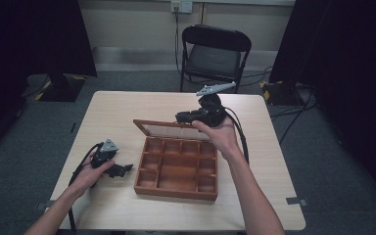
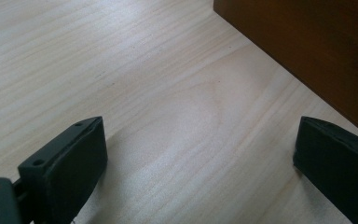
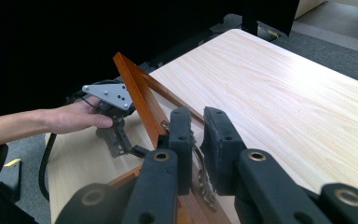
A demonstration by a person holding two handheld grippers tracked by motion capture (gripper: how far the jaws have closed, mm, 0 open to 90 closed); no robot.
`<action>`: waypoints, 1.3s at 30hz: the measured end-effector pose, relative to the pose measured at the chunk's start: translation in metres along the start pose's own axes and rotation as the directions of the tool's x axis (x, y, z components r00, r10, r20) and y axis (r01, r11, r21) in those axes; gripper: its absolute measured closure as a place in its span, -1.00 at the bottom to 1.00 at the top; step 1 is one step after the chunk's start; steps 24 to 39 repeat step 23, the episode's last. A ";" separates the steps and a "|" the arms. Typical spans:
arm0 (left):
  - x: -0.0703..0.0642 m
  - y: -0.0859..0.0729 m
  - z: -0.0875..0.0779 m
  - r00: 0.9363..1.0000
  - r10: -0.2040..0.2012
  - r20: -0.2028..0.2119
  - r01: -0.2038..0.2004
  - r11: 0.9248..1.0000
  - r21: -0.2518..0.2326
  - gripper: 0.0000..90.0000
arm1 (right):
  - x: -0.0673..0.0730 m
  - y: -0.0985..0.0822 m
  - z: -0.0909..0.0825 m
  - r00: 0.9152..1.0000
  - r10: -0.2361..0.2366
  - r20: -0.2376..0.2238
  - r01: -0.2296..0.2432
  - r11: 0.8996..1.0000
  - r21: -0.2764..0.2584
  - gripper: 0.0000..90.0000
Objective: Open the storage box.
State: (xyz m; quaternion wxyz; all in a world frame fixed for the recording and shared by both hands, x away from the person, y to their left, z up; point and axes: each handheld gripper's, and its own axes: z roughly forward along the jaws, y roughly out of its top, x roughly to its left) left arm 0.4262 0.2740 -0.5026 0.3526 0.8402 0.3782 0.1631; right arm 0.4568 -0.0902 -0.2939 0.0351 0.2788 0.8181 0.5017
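A brown wooden box [image 1: 175, 190] with several empty compartments sits at the middle of the table. Its glass-paned lid [image 1: 169, 129] stands raised at the far side. My right gripper [image 1: 183, 117] is shut on the lid's right end. In the right gripper view the pads [image 3: 182, 135] press on the lid's wooden rim [image 3: 135, 93], with a small metal fitting [image 3: 201, 179] between them. My left gripper [image 1: 126, 170] rests on the table just left of the box. It [image 2: 200, 158] is open, with bare tabletop between the jaws and the box's side wall [image 2: 307, 42] close by.
The light wooden table [image 1: 117, 107] has free surface around the box on all sides. A black folding chair [image 1: 214, 54] stands behind the far edge. Cables trail from both grippers, and dark curtains hang at both sides of the room.
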 end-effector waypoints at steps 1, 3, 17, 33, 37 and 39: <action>0.000 0.000 0.000 1.000 0.000 0.000 0.000 1.000 0.000 -0.95 | 0.000 0.000 0.000 1.000 0.001 0.000 -0.001 1.000 0.000 0.82; 0.000 0.000 0.000 1.000 0.000 0.000 0.000 1.000 0.000 -0.95 | 0.000 0.000 0.000 1.000 -0.001 -0.001 0.001 1.000 0.000 0.82; 0.000 0.000 0.000 1.000 0.000 0.000 0.000 1.000 0.000 -0.95 | 0.001 -0.001 0.000 1.000 -0.002 -0.004 0.002 1.000 0.001 0.83; 0.000 0.000 0.000 1.000 0.001 0.001 -0.001 1.000 0.001 -0.95 | 0.000 -0.001 0.000 1.000 -0.002 -0.006 0.002 1.000 0.002 0.83; 0.000 0.000 0.000 1.000 0.001 0.001 -0.001 1.000 0.001 -0.95 | 0.000 -0.001 0.000 1.000 -0.002 -0.006 0.002 1.000 0.002 0.83; 0.000 0.000 0.000 1.000 0.001 0.001 -0.001 1.000 0.001 -0.95 | 0.000 -0.001 0.000 1.000 -0.002 -0.006 0.002 1.000 0.002 0.83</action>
